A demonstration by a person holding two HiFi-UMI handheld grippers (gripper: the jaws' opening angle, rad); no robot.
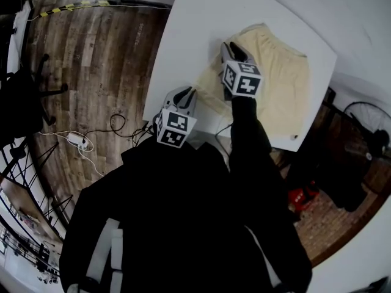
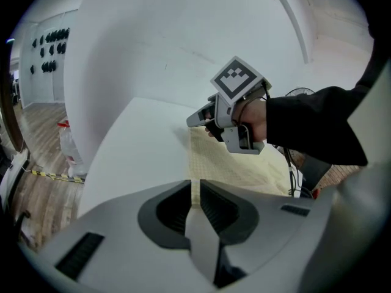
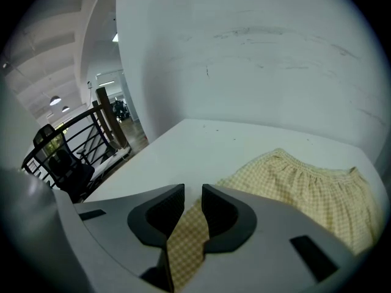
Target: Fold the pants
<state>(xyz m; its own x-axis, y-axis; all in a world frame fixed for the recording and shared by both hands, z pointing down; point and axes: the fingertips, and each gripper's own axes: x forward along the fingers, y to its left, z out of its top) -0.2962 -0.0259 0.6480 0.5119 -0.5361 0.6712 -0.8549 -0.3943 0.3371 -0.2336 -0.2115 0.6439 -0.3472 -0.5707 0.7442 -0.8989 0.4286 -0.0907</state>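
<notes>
Head view: the pale yellow checked pants lie spread on the white table, toward its right edge and far right corner. The right tongs sit at the pants' left edge, about halfway along the table. The left tongs are at the pants' nearest corner, close to the table's near edge.

Left gripper view: the 2 jaws of the left tongs are drawn in to a narrow slit. A pale fold of cloth is pinched in it and runs on into the pants' edge just beyond. Farther along that same edge, the right tongs hover, held in a hand.

Right gripper view: the right tongs are clamped on a strip of the checked cloth, which hangs down between the jaws. The rest of the pants, with the gathered waistband, lies ahead and to the right.
</notes>
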